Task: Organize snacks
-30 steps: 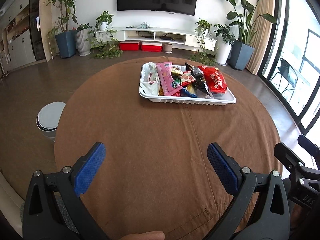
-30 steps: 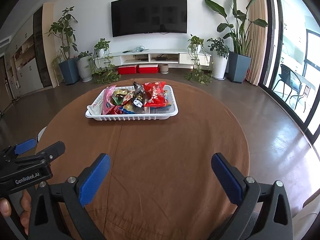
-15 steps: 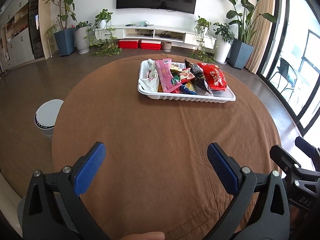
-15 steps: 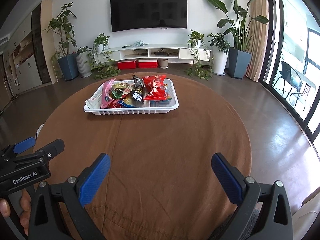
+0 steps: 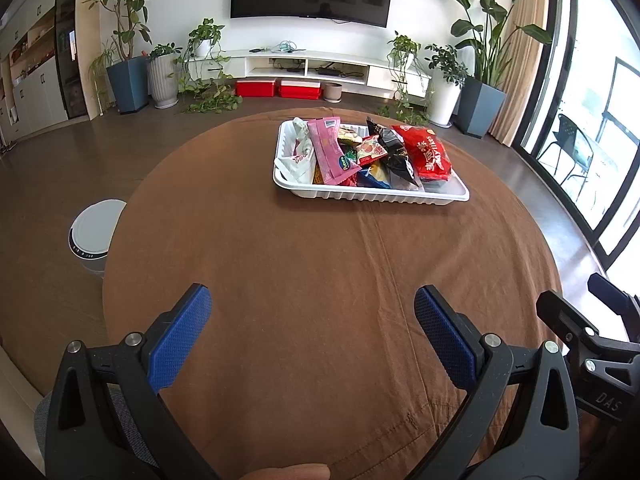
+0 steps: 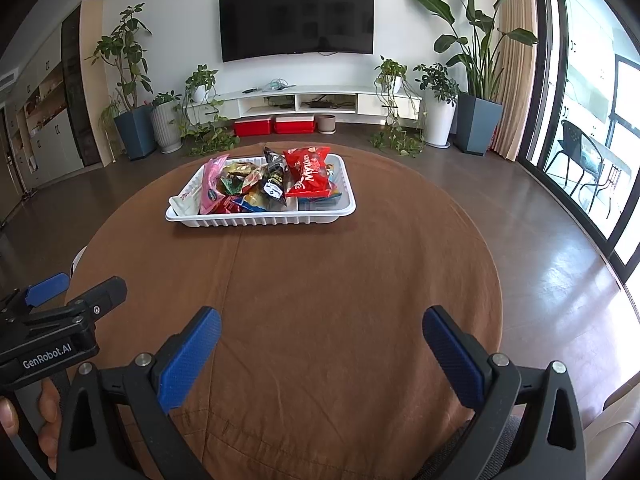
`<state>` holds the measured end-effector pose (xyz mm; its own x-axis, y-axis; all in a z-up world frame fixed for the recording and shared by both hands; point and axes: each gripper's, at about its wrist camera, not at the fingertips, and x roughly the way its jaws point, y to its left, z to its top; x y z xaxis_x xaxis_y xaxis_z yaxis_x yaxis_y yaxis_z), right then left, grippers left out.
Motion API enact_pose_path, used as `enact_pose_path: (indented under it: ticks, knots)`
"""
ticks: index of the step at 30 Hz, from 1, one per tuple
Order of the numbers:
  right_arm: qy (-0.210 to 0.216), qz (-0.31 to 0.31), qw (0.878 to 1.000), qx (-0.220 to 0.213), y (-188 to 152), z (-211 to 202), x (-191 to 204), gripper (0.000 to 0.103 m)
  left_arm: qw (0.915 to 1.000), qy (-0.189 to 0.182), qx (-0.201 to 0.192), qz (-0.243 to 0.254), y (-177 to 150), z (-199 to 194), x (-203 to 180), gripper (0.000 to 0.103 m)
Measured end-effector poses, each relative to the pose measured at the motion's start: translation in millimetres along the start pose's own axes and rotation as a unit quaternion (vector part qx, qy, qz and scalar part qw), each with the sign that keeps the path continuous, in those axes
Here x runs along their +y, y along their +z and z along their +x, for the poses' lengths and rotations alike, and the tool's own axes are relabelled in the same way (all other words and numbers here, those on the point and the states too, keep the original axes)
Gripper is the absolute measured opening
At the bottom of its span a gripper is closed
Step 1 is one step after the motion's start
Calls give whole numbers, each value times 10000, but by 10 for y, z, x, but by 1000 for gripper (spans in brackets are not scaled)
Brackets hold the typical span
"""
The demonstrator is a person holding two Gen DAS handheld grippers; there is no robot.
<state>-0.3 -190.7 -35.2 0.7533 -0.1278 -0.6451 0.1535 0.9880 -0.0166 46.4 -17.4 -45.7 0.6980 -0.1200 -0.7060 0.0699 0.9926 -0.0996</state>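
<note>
A white ribbed tray (image 5: 372, 195) (image 6: 260, 221) sits on the far half of the round brown table (image 5: 320, 272) (image 6: 312, 280), piled with several snack packets. Among them are a red bag (image 5: 424, 153) (image 6: 309, 171), a pink packet (image 5: 330, 148) (image 6: 211, 184), a black packet (image 5: 394, 156) (image 6: 275, 176) and a white bag (image 5: 298, 158). My left gripper (image 5: 312, 312) hangs open over the table's near edge, nothing between its blue pads. My right gripper (image 6: 322, 332) is open too, beside it on the right and equally far from the tray.
A white round bin (image 5: 94, 236) stands on the floor left of the table. Beyond it are a low TV shelf (image 6: 304, 100), red boxes (image 5: 278, 88) and potted plants. Glass doors (image 6: 592, 120) line the right side. A hand (image 6: 24, 428) holds the left gripper's handle.
Both cameras have tilted or moved slightly, so the tray sits a little lower in view than a second ago. Both grippers stay open and empty.
</note>
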Motion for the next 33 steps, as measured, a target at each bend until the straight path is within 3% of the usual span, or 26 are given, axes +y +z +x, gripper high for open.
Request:
enact_pose_path:
  ticks: [33]
  knots:
    - [3, 3, 10000, 21, 18, -28, -11, 103, 10000, 2, -2, 10, -2, -3, -12, 103]
